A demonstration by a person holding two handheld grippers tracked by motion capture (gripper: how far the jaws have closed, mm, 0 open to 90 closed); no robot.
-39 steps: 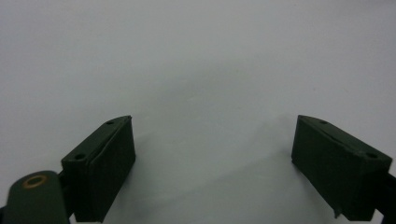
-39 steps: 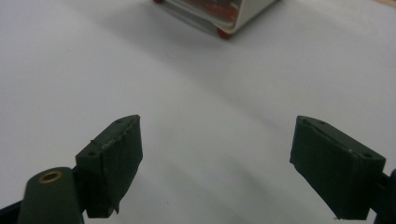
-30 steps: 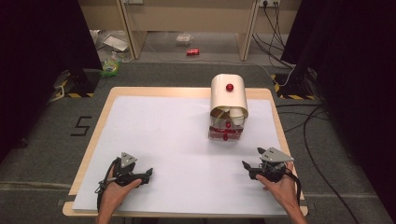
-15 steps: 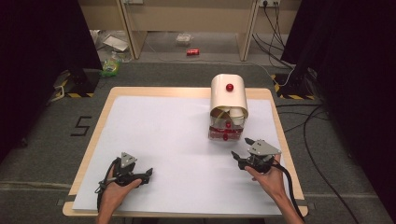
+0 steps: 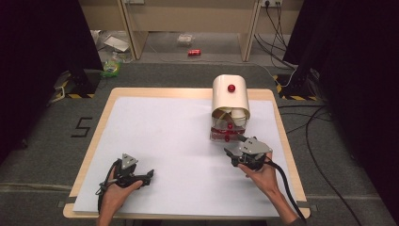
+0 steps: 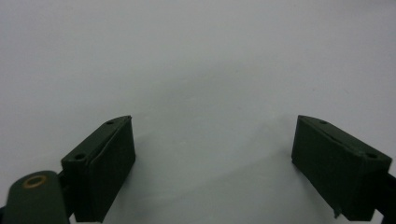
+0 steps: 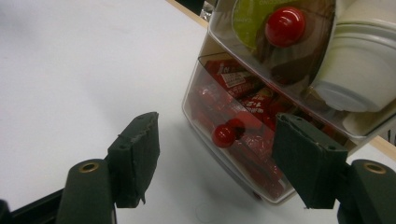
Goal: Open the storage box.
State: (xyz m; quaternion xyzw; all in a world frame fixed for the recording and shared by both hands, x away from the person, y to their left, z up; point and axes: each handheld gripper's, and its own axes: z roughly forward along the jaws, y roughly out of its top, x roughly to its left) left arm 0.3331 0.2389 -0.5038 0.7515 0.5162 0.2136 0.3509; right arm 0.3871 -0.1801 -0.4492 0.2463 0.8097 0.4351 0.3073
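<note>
Stage: we bring our right tool (image 5: 234, 154), jaws apart and just narrowing on nothing, toward the drawer's red knob (image 7: 223, 135) | Done: approach | Left: grip knob, pull the clear drawer (image 7: 243, 140) | Left tool (image 5: 149, 175): apart, idle on the tabletop (image 5: 164, 132)

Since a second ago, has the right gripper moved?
Yes. The right gripper has moved up the high view and leftward, from the table's right edge toward the lower drawer's red knob on the dispenser; its open jaws have been closing.

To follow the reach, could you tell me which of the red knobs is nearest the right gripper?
The lowest knob, on the clear drawer of red packets; the right gripper frames it with open jaws.
</note>
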